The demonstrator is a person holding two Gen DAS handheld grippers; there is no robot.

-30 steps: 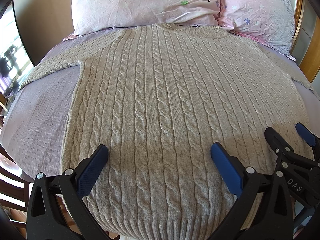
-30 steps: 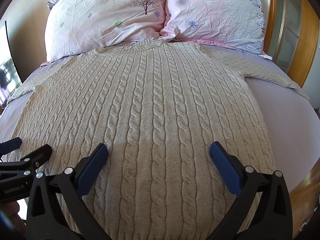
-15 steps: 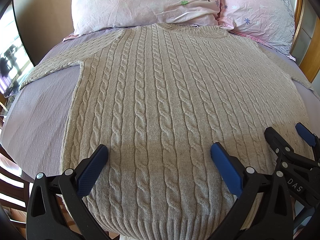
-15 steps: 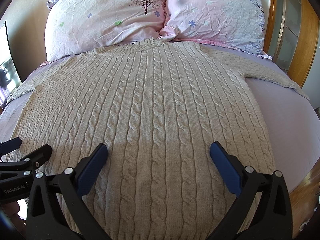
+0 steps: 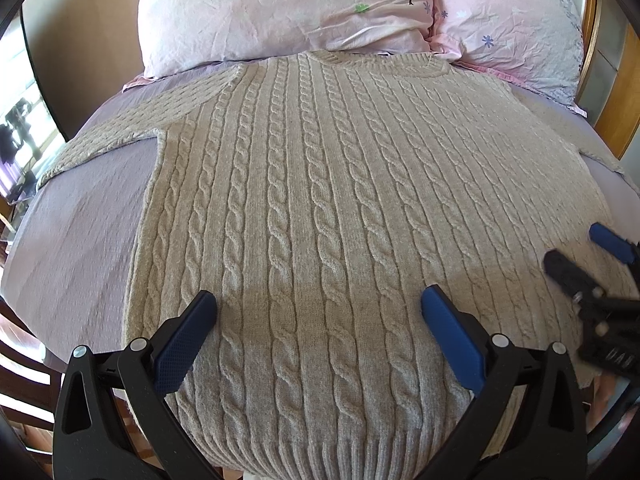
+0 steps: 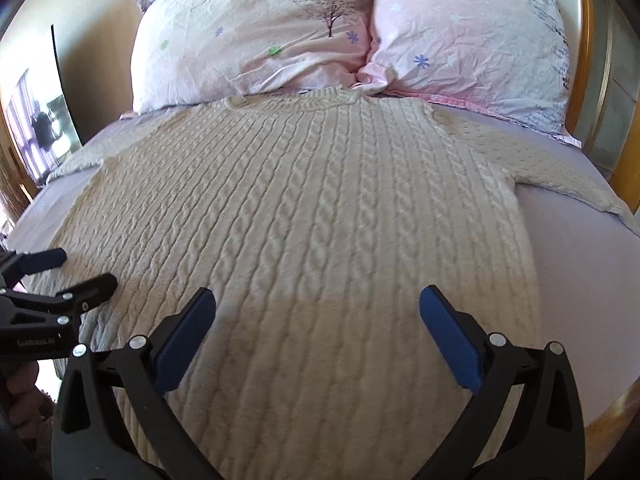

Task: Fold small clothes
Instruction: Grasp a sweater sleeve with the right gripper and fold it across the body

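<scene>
A beige cable-knit sweater [image 5: 320, 200] lies flat and face up on the bed, collar toward the pillows, sleeves spread to both sides; it also shows in the right wrist view [image 6: 304, 216]. My left gripper [image 5: 318, 308] is open and empty, hovering over the sweater's lower middle near the hem. My right gripper [image 6: 316, 304] is open and empty over the lower right part. Each gripper shows at the edge of the other's view: the right gripper [image 5: 580, 248] and the left gripper [image 6: 76, 272].
Two pink floral pillows [image 5: 288, 12] [image 6: 468, 40] lie at the head of the bed. The lilac sheet [image 5: 80, 220] [image 6: 572, 264] is bare beside the sweater. A wooden headboard [image 6: 588, 32] stands at the right. A mirror [image 6: 40, 128] leans at the left.
The right gripper has lifted and pulled back, so its view shows more of the bed. In the left wrist view it has shifted right and is blurred. The left gripper barely moved.
</scene>
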